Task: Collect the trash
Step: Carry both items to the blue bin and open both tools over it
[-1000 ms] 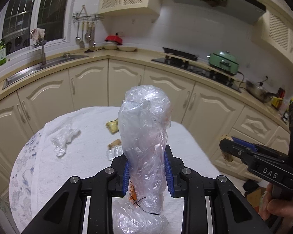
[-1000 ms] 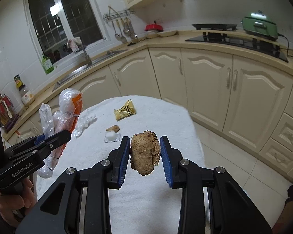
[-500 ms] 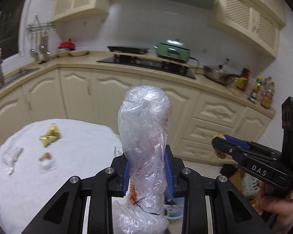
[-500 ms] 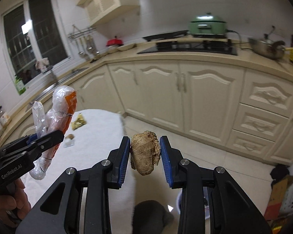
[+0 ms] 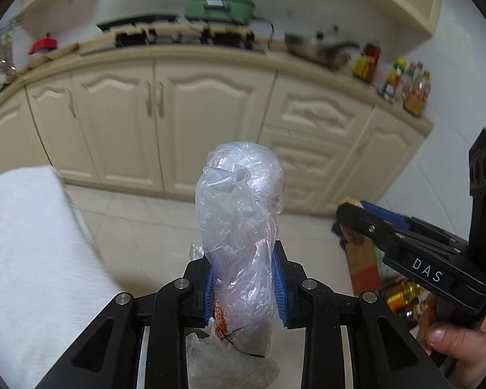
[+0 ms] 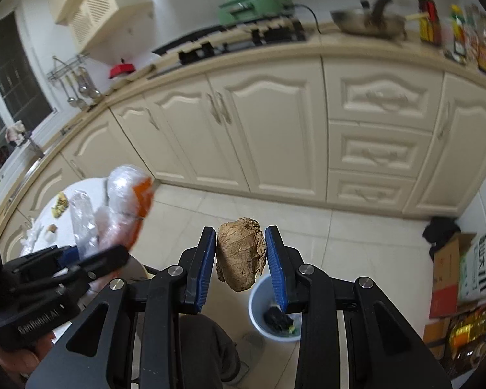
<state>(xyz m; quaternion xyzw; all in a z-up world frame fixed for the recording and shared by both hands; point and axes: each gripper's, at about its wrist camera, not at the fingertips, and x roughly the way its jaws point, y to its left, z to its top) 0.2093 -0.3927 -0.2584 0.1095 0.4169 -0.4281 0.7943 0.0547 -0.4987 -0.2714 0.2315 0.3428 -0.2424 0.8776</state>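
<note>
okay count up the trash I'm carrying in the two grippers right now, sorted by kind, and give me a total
Crumpled clear plastic bag, clamped in the left gripper: 1
Crumpled brown paper wad, clamped in the right gripper: 1
Total: 2

crinkled glossy clear plastic bag [image 5: 239,227], rough matt brown paper wad [image 6: 240,254], smooth glossy floor tiles [image 6: 356,236].

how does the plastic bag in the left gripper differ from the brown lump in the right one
The plastic bag is clear and crinkly with orange print; the brown lump is opaque and rough. The bag is tall, standing well above the jaws and hanging below them; the lump is short and compact. Both are clamped between blue pads, the bag by the left gripper, the lump by the right gripper.
</note>
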